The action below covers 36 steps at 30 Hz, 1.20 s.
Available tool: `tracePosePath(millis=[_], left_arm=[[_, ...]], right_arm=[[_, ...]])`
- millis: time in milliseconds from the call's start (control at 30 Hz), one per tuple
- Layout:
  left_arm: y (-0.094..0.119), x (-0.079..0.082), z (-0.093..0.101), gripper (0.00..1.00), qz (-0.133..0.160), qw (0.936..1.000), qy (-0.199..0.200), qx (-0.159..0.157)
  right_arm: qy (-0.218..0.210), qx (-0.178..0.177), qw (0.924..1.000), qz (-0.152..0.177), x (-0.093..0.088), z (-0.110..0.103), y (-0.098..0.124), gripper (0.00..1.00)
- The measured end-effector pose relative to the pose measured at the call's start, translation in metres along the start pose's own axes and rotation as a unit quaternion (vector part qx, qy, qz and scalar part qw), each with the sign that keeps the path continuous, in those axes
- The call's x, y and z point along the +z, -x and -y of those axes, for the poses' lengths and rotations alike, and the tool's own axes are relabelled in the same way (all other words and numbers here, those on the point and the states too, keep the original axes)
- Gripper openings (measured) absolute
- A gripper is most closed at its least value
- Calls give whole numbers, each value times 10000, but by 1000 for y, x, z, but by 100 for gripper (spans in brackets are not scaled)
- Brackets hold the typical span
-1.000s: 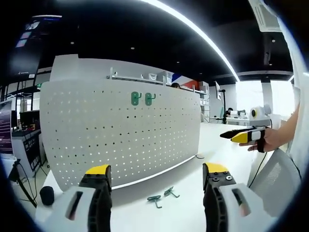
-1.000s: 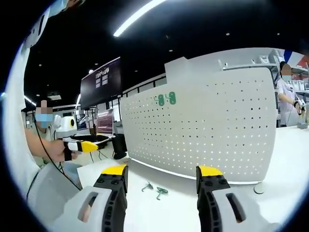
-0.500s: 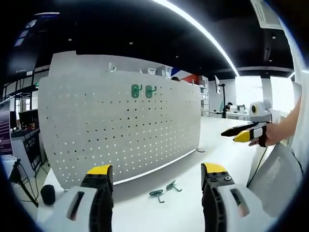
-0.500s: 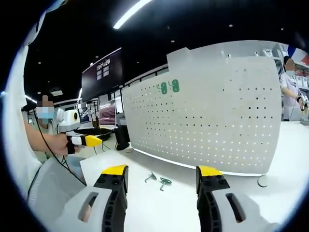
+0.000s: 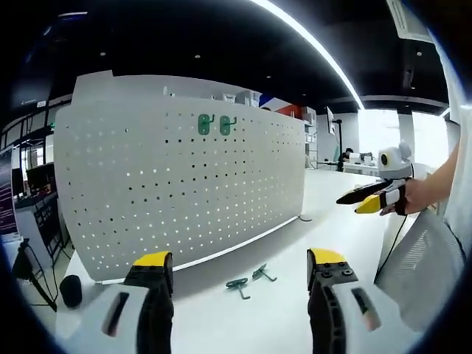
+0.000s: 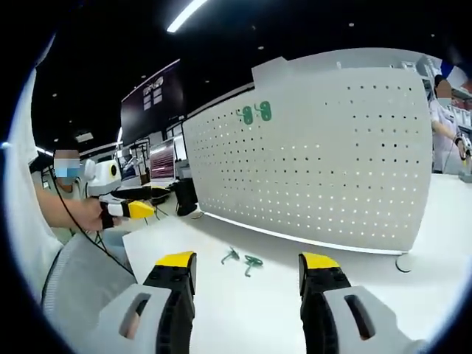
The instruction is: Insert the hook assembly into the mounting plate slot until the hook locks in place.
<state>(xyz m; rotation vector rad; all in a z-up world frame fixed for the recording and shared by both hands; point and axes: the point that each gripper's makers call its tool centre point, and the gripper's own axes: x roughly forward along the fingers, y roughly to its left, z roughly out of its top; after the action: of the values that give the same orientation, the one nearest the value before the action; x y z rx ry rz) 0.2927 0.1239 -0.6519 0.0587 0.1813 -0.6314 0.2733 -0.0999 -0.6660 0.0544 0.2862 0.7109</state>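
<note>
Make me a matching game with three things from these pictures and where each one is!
Things:
1. two green hooks hung side by side
2. two loose green metal hooks
3. white perforated pegboard panel

Places:
A. standing upright on the white table
B. lying on the table in front of the panel
C. high up on the panel, near its top edge

Pairs: 1-C, 2-B, 3-A

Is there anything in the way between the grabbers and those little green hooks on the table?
Nothing visible is. The two loose green hooks lie on bare white table ahead of the left gripper and the right gripper, both with jaws open. The pegboard stands behind them.
</note>
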Motion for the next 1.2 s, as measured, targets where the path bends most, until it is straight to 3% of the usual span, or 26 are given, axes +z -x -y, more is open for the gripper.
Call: tracePosePath(millis=[500, 800, 967, 1200], left_arm=[[-2, -5, -2, 76, -74, 10000, -11, 13], [-11, -9, -1, 75, -395, 9977, -481, -280], [-17, -20, 4, 73, -808, 9909, -861, -646], [-25, -29, 6, 69, -1153, 9812, -1178, -1003]], right_arm=[[-34, -10, 9999, -133, -6, 1, -1, 55], [-31, 10, 9998, -179, -9, 1, -2, 55], [-25, 18, 9998, -218, -10, 0, -3, 55], [-18, 12, 9997, -239, -11, 1, -2, 54]])
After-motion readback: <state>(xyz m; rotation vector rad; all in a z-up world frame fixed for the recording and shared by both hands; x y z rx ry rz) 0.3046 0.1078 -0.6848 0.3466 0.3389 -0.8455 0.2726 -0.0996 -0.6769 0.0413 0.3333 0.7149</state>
